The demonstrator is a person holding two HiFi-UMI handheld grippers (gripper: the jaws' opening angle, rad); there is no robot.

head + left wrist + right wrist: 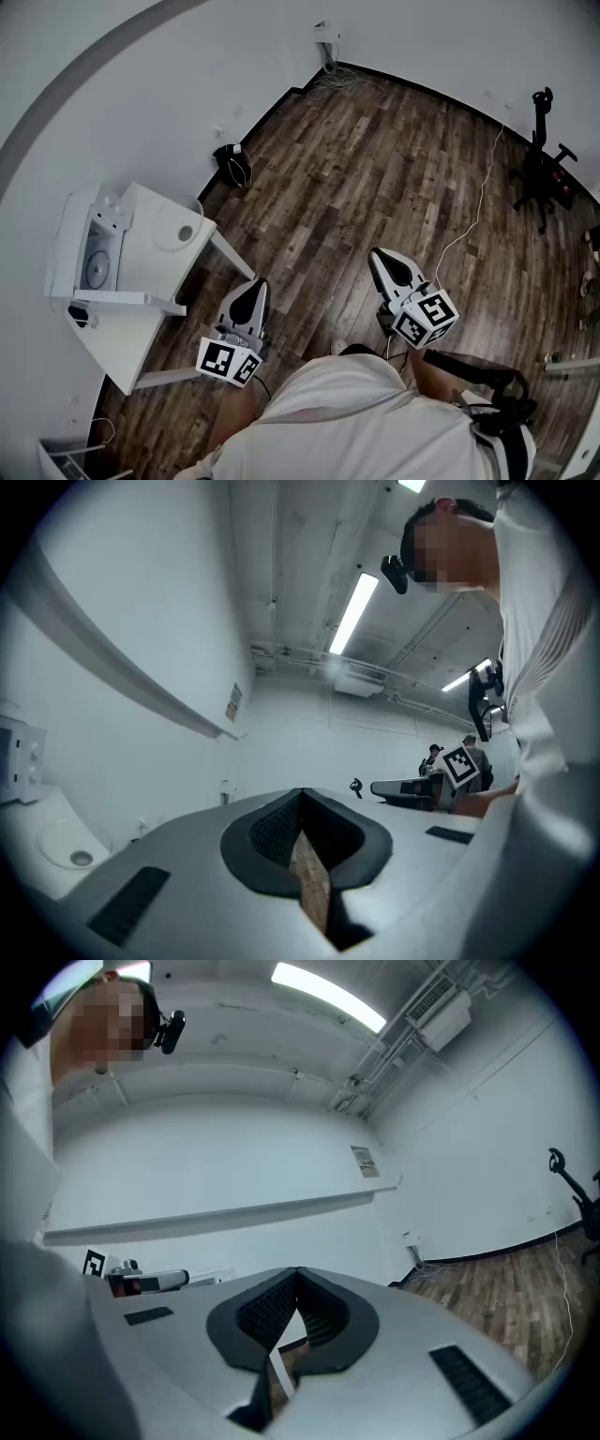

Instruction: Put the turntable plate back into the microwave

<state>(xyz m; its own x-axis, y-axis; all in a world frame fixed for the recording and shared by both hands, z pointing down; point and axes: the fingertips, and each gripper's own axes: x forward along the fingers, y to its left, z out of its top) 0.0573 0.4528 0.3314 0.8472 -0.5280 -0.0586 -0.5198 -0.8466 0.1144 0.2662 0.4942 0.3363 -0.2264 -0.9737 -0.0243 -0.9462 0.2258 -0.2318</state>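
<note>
Wood floor [375, 169]; white table [122, 352]: microwave [150, 234] open, turntable plate [97, 267] flat inside.

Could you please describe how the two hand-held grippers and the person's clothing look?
Both the left gripper and the right gripper have pale grey shells tapering to a point, with black ribbed pads inside. Each carries a white cube with black square markers. The person wears a white top.

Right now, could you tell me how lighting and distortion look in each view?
Head view: strong fisheye bends the far edge of the wooden floor into an arc; the light is even. Left gripper view: the ceiling strip light blows out white, and a dark vignette rings the edges. Right gripper view: same vignette, glaring overhead tube light.
</note>
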